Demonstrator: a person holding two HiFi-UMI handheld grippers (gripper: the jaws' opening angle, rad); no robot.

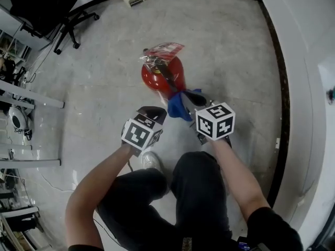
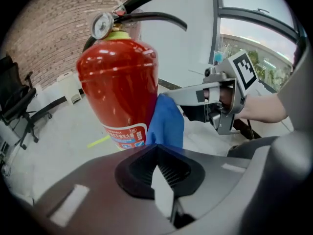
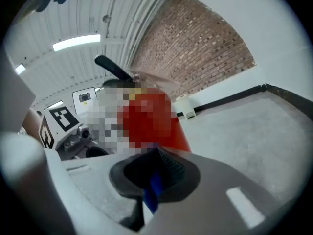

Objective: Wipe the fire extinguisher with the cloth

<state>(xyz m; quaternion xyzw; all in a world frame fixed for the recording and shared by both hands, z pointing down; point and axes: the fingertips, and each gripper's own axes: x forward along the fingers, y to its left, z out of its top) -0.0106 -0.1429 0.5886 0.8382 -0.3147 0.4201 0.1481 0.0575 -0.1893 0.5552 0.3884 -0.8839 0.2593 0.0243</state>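
Head view shows cloth (image 1: 183, 104) beside fire extinguisher (image 1: 162, 75), office chair (image 1: 47, 9) well apart

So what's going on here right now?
A person with a gripper in each hand is working on a red fire extinguisher with a black handle on the pale floor. The right gripper is shut on a blue cloth and holds it against the cylinder's lower side. The left gripper is shut with nothing in it, poised close to the extinguisher without touching it.
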